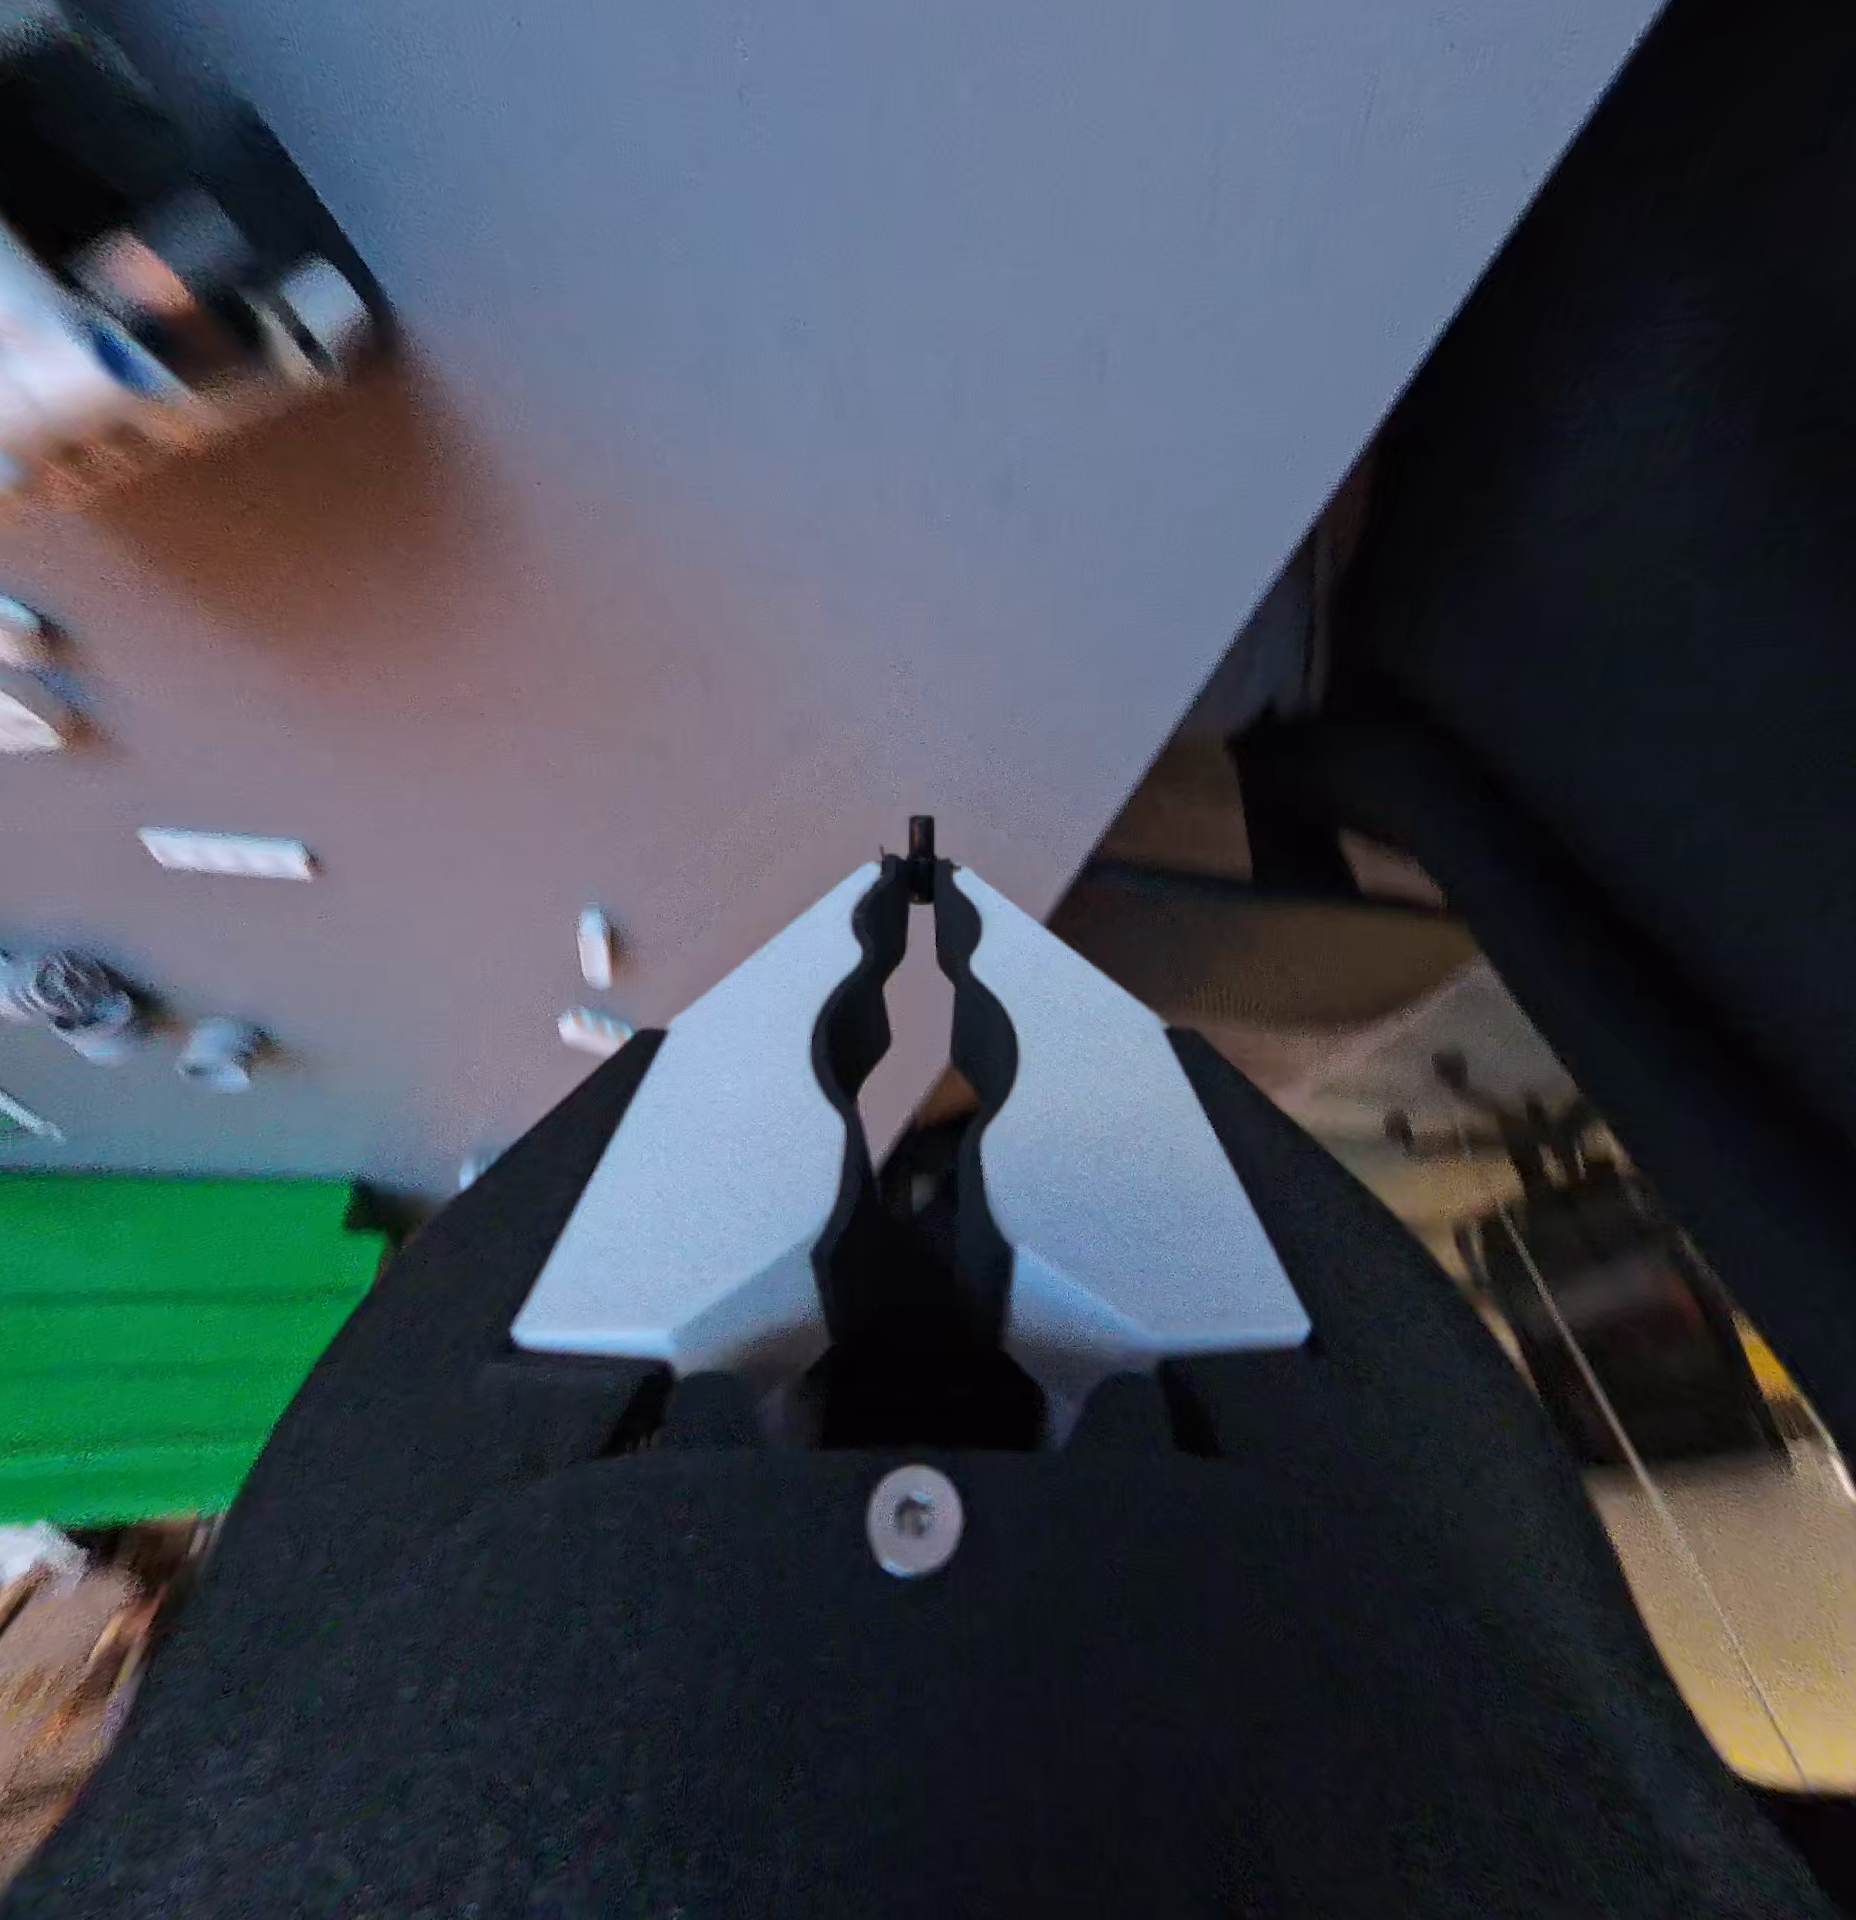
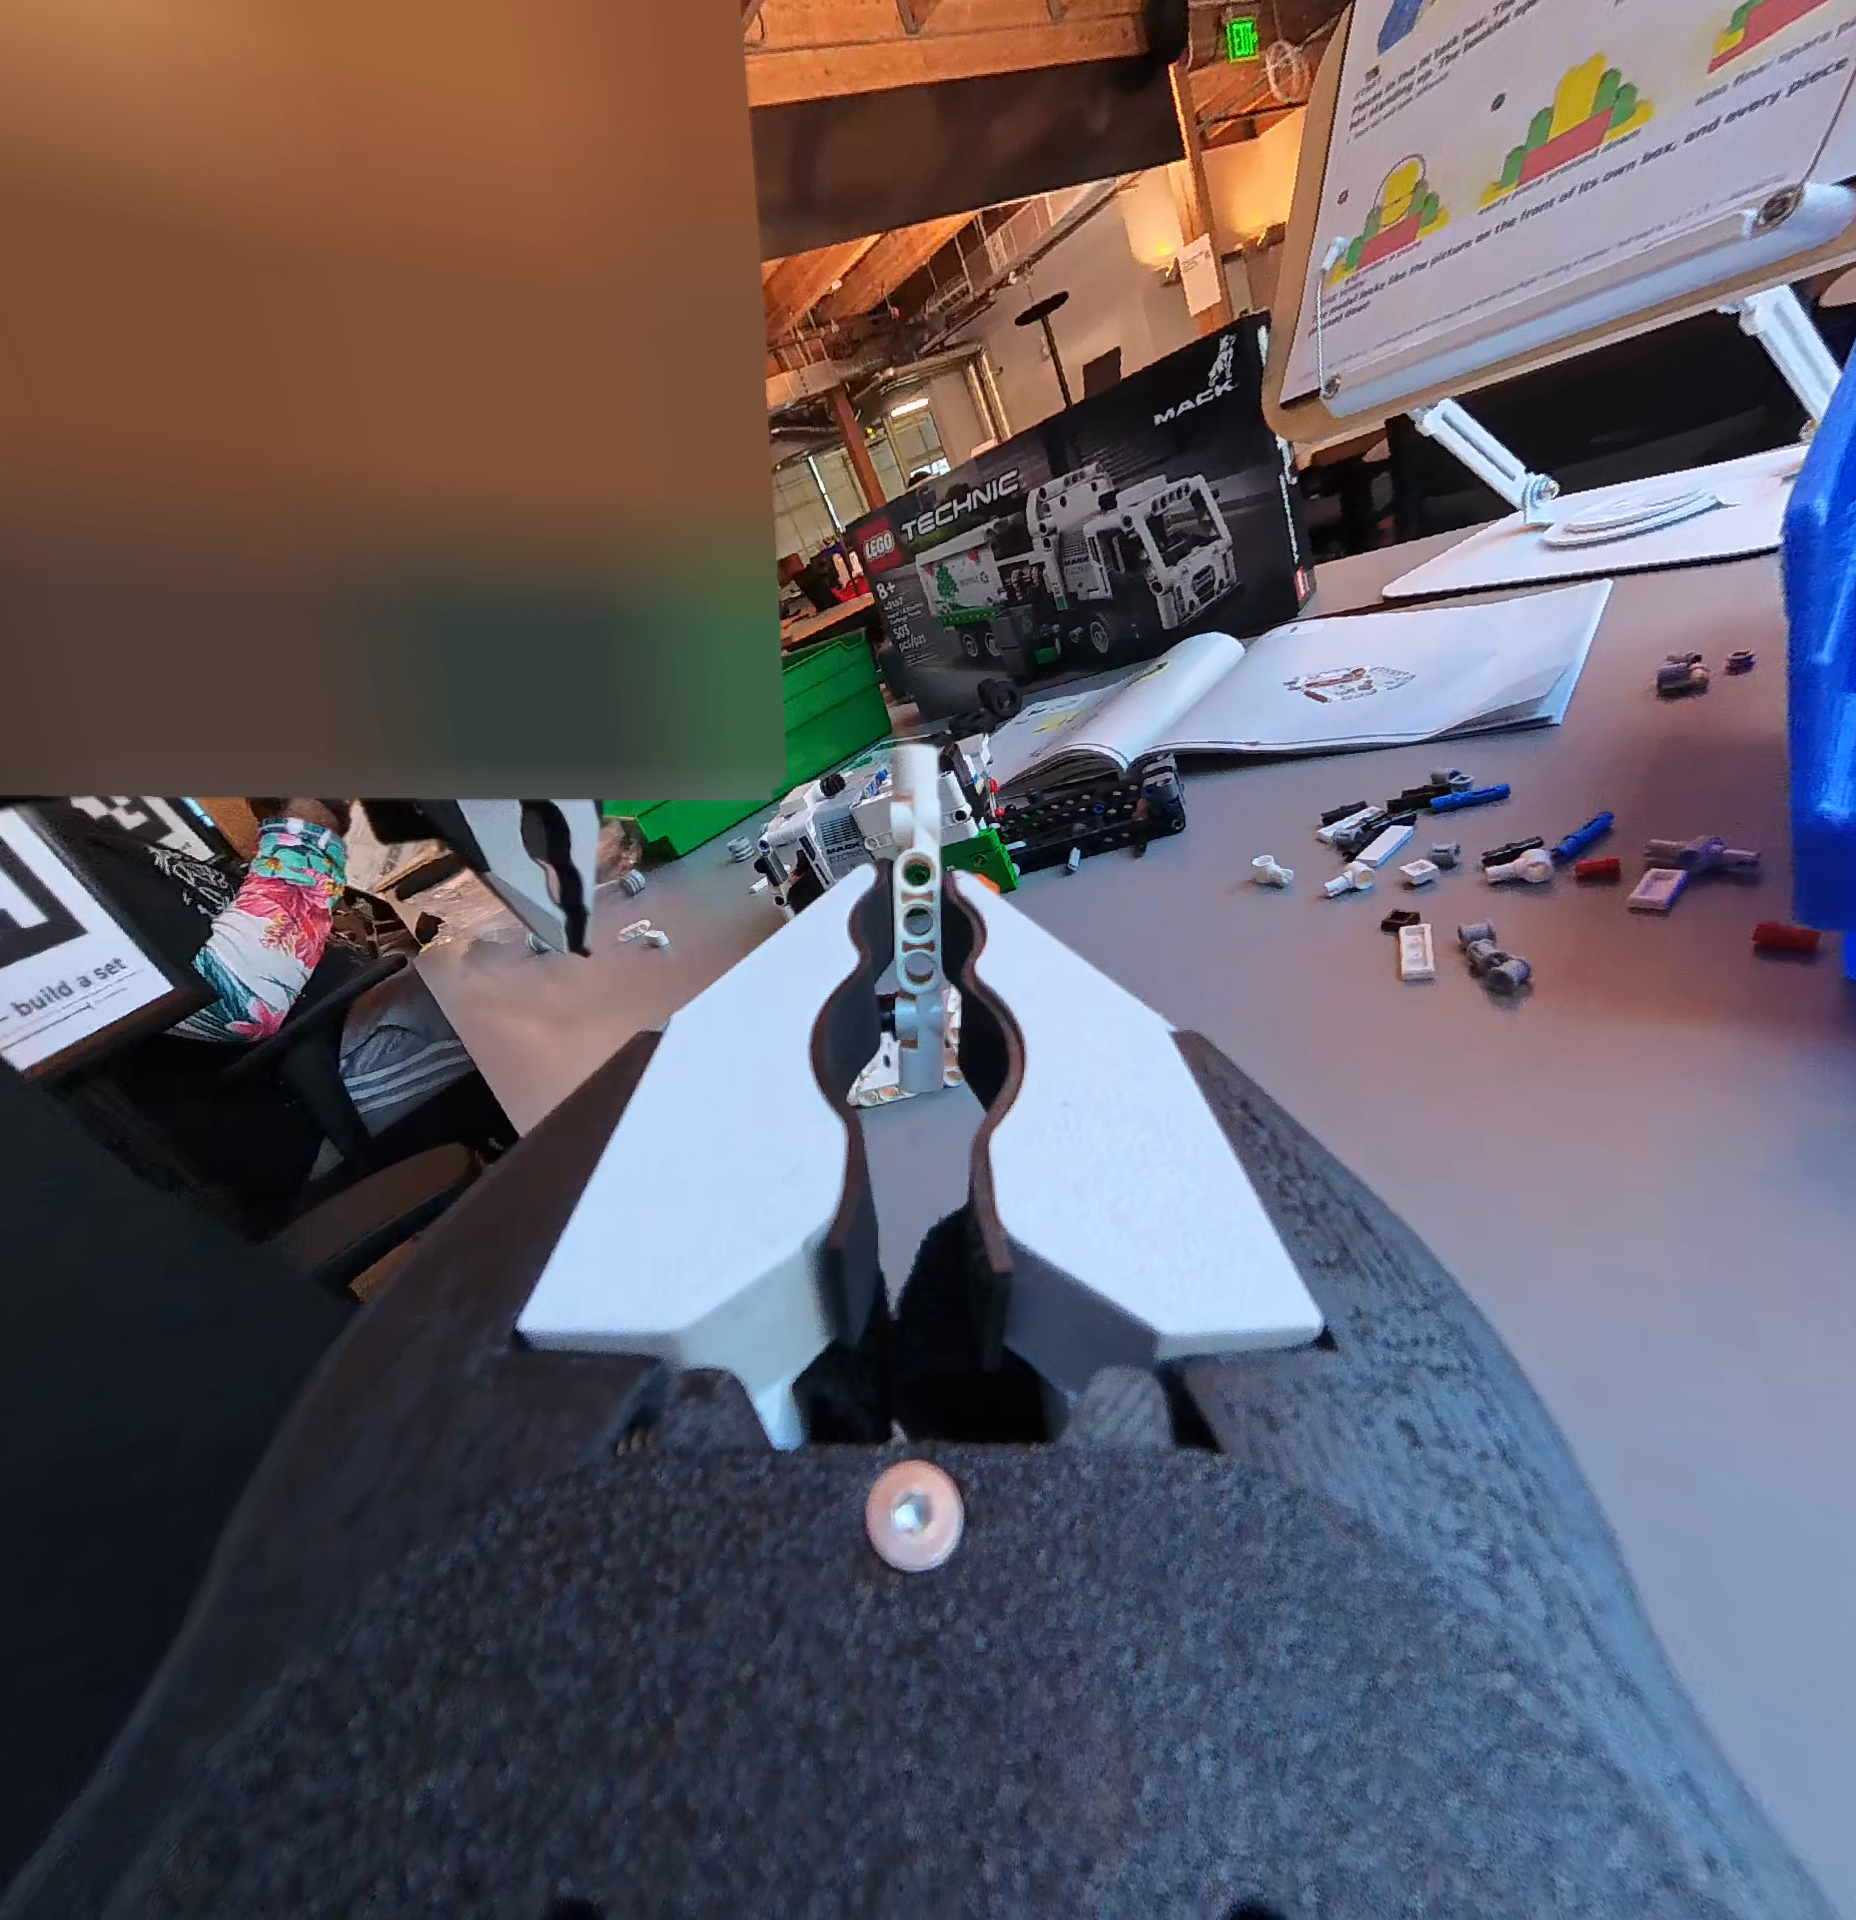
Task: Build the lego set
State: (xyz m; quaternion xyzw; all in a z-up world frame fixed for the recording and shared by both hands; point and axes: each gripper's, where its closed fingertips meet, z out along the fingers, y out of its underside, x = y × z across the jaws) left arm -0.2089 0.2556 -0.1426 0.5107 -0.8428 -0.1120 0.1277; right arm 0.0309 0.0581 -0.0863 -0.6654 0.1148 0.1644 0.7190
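— Any containers?

— Two. A green bin [image 2: 830,696] sits beyond the right gripper's fingertips, left of the set's box [image 2: 1090,540]; what it holds is hidden. A blue bin [image 2: 1838,665] stands at the far right of the fingers, its inside out of sight too.

— Materials?

— Both grippers have grainy black bodies and smooth white fingers with wavy black inner pads. The table [image 2: 1319,1091] is matte grey. Small plastic pieces [image 2: 1506,862] — grey, black, blue, red, white — lie scattered right of the fingers.

— And the right gripper [image 2: 916,883]?

— Clamped on a white beam assembly [image 2: 916,914], upright between the pads, its round holes facing the camera, its top poking past the tips. Just beyond it sits the partly built truck [image 2: 851,831], with an open instruction booklet [image 2: 1319,686] further back.

— The left gripper [image 1: 919,878]?

— Nearly closed, pinching a tiny black pin [image 1: 920,847] at the very tips. That view is blurred; pale pieces lie left of the fingers.
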